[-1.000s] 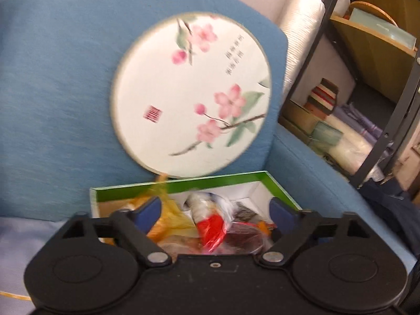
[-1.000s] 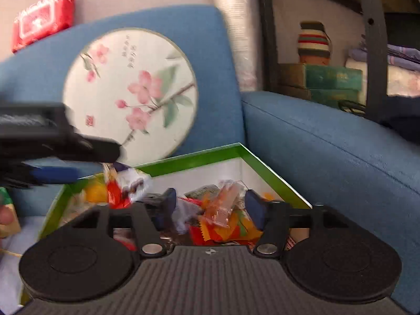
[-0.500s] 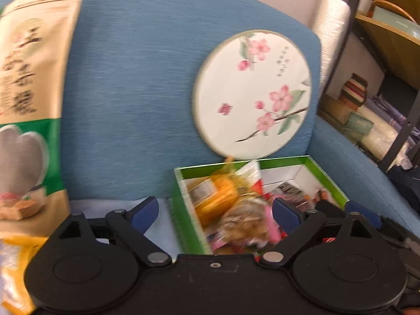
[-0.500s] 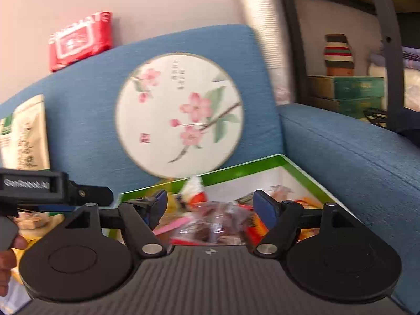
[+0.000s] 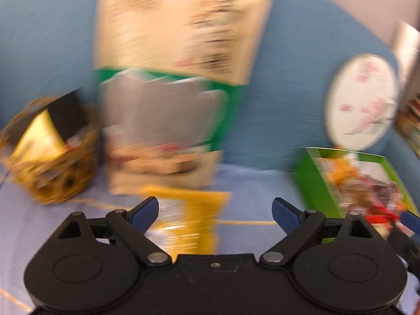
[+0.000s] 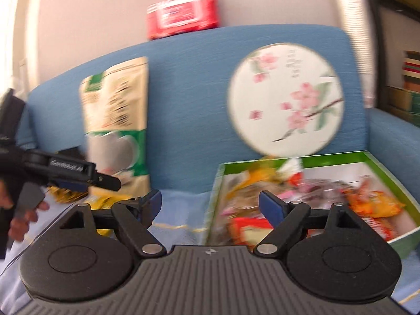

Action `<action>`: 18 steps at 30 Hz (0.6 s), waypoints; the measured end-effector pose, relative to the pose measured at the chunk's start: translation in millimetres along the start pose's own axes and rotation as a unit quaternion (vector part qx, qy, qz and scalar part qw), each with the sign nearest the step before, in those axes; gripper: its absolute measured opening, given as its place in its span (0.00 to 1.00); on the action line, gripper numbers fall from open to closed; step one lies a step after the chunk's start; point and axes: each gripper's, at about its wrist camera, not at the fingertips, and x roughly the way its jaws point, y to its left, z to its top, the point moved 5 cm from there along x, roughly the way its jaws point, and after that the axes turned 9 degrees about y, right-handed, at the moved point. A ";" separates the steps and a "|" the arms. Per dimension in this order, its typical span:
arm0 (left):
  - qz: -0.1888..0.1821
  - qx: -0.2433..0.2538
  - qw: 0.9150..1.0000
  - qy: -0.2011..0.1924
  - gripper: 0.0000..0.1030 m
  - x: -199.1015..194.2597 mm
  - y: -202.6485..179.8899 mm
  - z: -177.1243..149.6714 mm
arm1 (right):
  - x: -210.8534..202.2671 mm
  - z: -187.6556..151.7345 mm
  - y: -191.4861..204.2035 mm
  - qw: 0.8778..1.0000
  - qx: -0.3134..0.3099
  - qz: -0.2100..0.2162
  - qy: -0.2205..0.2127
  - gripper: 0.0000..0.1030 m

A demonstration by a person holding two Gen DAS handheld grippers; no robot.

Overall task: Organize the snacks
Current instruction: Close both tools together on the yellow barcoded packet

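A green box [image 6: 388,157] full of wrapped snacks [image 6: 367,204] lies on the sofa seat at the right; it also shows in the left wrist view [image 5: 312,183]. A tall beige and green snack bag [image 5: 173,78] leans on the sofa back [image 6: 115,120]. A yellow snack packet [image 5: 189,220] lies flat in front of it, just ahead of my open, empty left gripper [image 5: 215,212]. My right gripper [image 6: 210,204] is open and empty, near the box's left edge. The left gripper [image 6: 86,177] shows at the left of the right wrist view.
A woven gold basket [image 5: 50,152] with packets stands left of the tall bag. A round fan with pink blossoms [image 6: 286,99] leans on the blue sofa back [image 6: 189,105]. A red wipes pack [image 6: 183,14] lies on top of the back. Shelves [image 6: 404,89] stand at the right.
Both grippers have swung left, away from the green box. The left one now faces the tall bag, yellow packet and basket. Both stay open and empty.
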 end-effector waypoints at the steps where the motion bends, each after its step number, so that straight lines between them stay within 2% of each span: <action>1: 0.004 -0.012 1.000 0.006 1.00 2.9 13.1 -1.6 | 2.3 -2.1 8.0 1.000 -0.010 0.010 0.005 1.00; 5: -0.003 -0.045 0.998 0.036 1.00 21.7 44.1 -7.9 | 11.2 -13.1 39.6 0.997 -0.055 0.051 0.021 1.00; 8: -0.036 -0.068 0.996 0.041 1.00 30.2 51.9 -11.4 | 17.6 -22.1 58.4 0.993 -0.079 0.077 0.038 1.00; 10: -0.078 -0.073 0.993 0.054 0.72 32.2 47.1 -14.2 | 22.0 -27.0 66.5 0.991 -0.089 0.087 0.047 1.00; 11: -0.089 -0.067 0.991 0.067 0.63 33.0 42.0 -16.4 | 24.0 -29.3 69.7 0.990 -0.093 0.091 0.053 1.00; 12: -0.095 -0.056 0.991 0.076 0.59 32.9 36.4 -19.7 | 25.7 -31.0 72.7 0.989 -0.097 0.095 0.057 1.00; 14: -0.121 -0.038 0.987 0.098 0.57 31.9 23.4 -30.2 | 29.4 -34.1 76.6 0.987 -0.101 0.103 0.065 1.00; 17: -0.178 -0.035 0.973 0.139 0.57 26.2 4.8 -51.1 | 31.5 -38.5 80.2 0.985 -0.097 0.119 0.079 1.00; 18: -0.183 -0.030 0.973 0.140 0.63 21.8 0.7 -55.8 | 32.7 -39.8 80.8 0.984 -0.095 0.126 0.086 1.00</action>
